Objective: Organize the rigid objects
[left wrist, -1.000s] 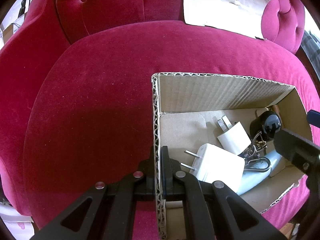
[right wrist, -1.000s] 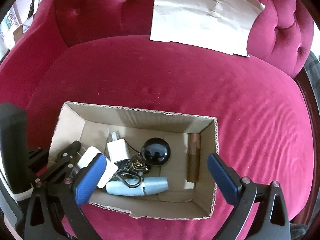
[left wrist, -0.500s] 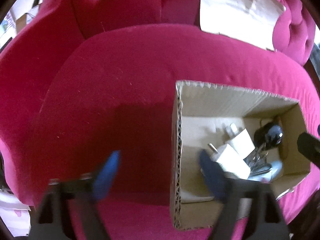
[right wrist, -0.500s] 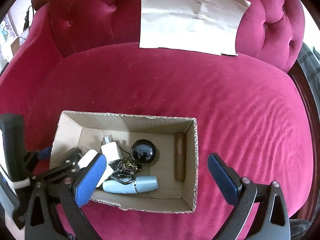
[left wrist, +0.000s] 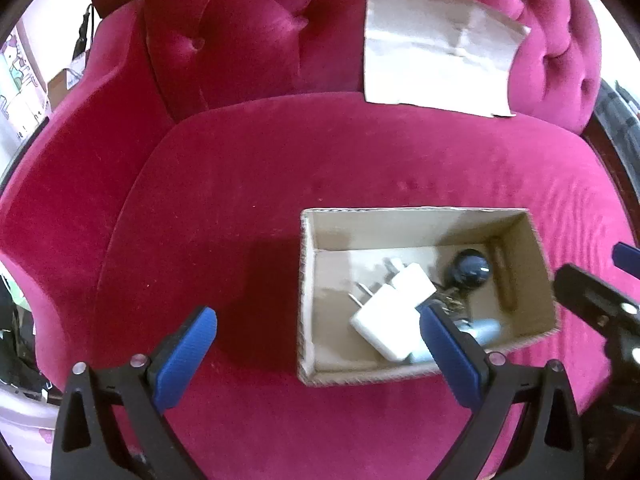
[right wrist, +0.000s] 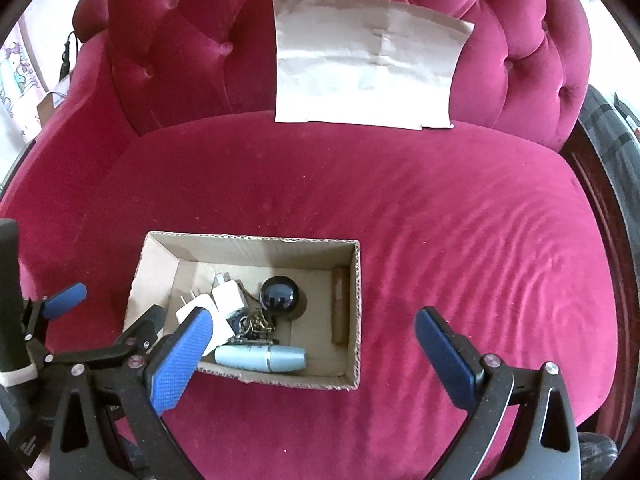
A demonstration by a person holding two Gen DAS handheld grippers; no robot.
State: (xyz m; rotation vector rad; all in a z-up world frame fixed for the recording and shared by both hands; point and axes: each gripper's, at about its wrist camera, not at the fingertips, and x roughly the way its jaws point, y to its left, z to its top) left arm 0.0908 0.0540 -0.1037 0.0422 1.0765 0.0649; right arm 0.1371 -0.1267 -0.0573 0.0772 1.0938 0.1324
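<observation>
**Box of small items on the red seat, both tongs wide and empty**

I see the cardboard box (right wrist: 356, 312) sitting on the seat cushion (right wrist: 460, 240) of a red velvet armchair, toward the cushion's front-left part in the right wrist view. Inside it lie two white plug adapters (right wrist: 228, 298), the nearer one partly under the other, at the box's left end. A black ball (right wrist: 280, 295) rests near the middle, with a small tangle of keys and chain (right wrist: 256, 322) just in front of it. A pale blue cylinder (right wrist: 260, 358) lies along the near wall, and a brown cylinder (right wrist: 340, 308) lies against the right wall.

A creased sheet of brown paper (right wrist: 368, 64) leans on the tufted backrest (right wrist: 180, 52), well apart from the box.

My left tongs (left wrist: 316, 354) are opening, nearly at full spread, with nothing gripped. They hang above the box's left wall: one pad over bare cushion, the other over the box interior. My right tongs (right wrist: 308, 356) stand wide and empty too, straddling the box's near right corner from above.
</observation>
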